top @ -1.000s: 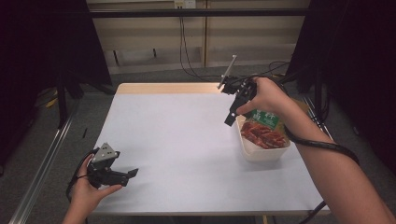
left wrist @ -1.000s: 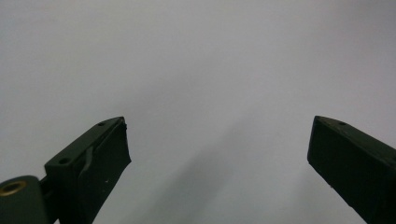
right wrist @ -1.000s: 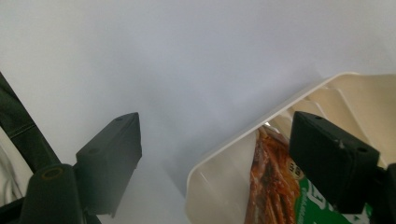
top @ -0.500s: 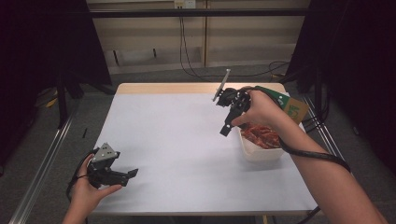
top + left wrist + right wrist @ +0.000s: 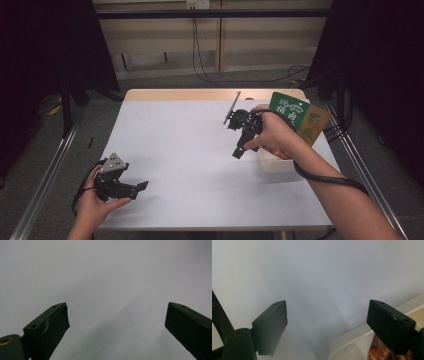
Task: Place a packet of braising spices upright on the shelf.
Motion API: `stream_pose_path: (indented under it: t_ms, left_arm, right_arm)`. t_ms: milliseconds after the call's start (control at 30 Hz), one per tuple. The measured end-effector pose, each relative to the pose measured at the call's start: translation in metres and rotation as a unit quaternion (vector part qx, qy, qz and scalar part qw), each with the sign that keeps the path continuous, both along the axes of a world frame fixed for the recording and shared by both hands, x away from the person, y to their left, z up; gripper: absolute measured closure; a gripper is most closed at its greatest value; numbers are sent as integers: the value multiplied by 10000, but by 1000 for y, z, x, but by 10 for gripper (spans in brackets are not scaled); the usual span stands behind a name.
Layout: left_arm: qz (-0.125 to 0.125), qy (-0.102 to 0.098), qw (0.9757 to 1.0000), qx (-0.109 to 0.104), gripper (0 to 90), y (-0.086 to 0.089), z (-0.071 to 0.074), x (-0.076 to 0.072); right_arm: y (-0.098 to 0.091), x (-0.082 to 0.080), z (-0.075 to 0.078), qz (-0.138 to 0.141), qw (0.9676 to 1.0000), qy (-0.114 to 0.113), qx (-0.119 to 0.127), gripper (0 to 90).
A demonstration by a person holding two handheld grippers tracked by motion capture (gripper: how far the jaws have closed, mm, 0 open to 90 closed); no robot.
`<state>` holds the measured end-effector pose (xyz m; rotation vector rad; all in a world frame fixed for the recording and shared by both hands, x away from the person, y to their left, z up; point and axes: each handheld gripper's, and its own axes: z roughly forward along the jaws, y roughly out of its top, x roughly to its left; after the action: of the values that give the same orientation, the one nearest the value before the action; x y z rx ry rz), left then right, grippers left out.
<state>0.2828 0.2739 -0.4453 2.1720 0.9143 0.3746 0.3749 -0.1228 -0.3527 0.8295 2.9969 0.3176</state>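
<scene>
Landmark: white tray (image 5: 272, 162), standing near the desk's right edge; all places below are given relative to it.
Desk (image 5: 200, 165): pale, plain top; bare apart from the tray and the two tools.
Tray contents: reddish-brown food (image 5: 384, 350), seen at the tray's inner wall in the right gripper view; most likely meat or a sauced dish, though the view is too partial to be sure.
Green and tan package (image 5: 299, 117): held up behind the tray, tilted, above the right hand; probably lifted off the tray to expose the food. How it is gripped cannot be told.
Writing: large white characters on the green half and green ones on the tan half, East Asian script; too small to read reliably.
Right gripper (image 5: 239, 149): just left of the tray, pointing down at the desk; fingers (image 5: 270, 322) spread wide, nothing between them, one of them over the tray rim.
Left gripper (image 5: 141, 186): well to the left of the tray, near the desk's front edge, resting low in the hand; fingers (image 5: 50, 325) apart and empty, seemingly parked out of the way.
</scene>
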Motion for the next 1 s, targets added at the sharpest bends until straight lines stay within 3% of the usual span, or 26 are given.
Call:
stream_pose_path:
  t_ms: [367, 633, 800, 1000]
  left_arm:
    - [-33, -6, 10000, 29, 50, 0, -1, 2]
    - [-29, 28, 10000, 64, 50, -2, -3, 4]
    - [-25, 120, 9999, 43, 49, -5, -7, 8]
    - [-27, 107, 9999, 67, 48, -8, -12, 12]
  right_arm:
    - [3, -9, -18, 81, 9999, -98, 30, 167]
    - [1, -16, -37, 75, 9997, -59, 215, 165]
    - [-5, -20, -54, -55, 9994, -6, 335, 164]
    - [-8, -24, -64, -180, 9987, -8, 477, 165]
